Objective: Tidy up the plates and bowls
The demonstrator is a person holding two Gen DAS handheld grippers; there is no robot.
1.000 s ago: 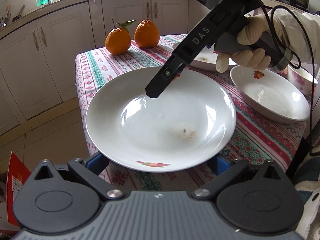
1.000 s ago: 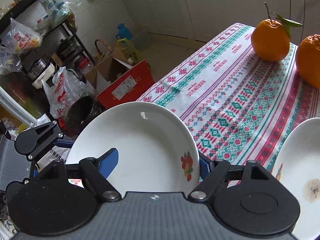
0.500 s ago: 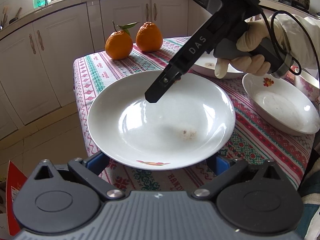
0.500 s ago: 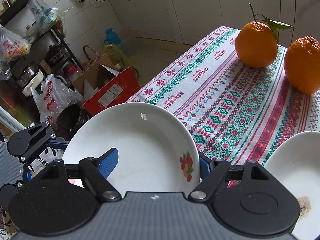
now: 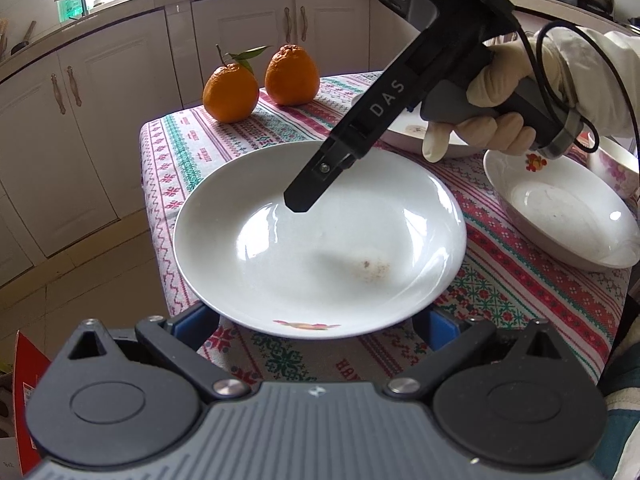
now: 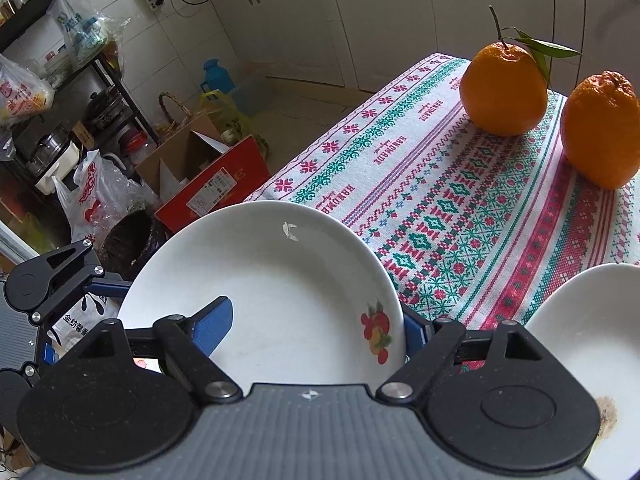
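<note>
A white plate (image 5: 320,240) with a fruit print and a brown stain hovers over the table's near corner, also seen in the right wrist view (image 6: 280,292). My right gripper (image 6: 320,320), held by a gloved hand (image 5: 492,92), straddles its far rim. One finger (image 5: 304,196) is above the plate's inside and the other is behind the rim. Its jaws are opening. My left gripper (image 5: 316,316) has its blue fingers (image 5: 196,320) wide apart under the near rim. Their tips are hidden, so contact is unclear.
A shallow flowered plate (image 5: 560,216), a stained plate (image 6: 592,340) and a small flowered bowl (image 5: 612,168) sit on the patterned tablecloth (image 5: 180,160). Two oranges (image 5: 230,94) (image 5: 292,76) stand at the far corner. A red box (image 6: 216,180) and bags lie on the floor.
The plate and both grippers have shifted slightly together against the table. The right gripper's fingers have spread a little around the plate's rim.
</note>
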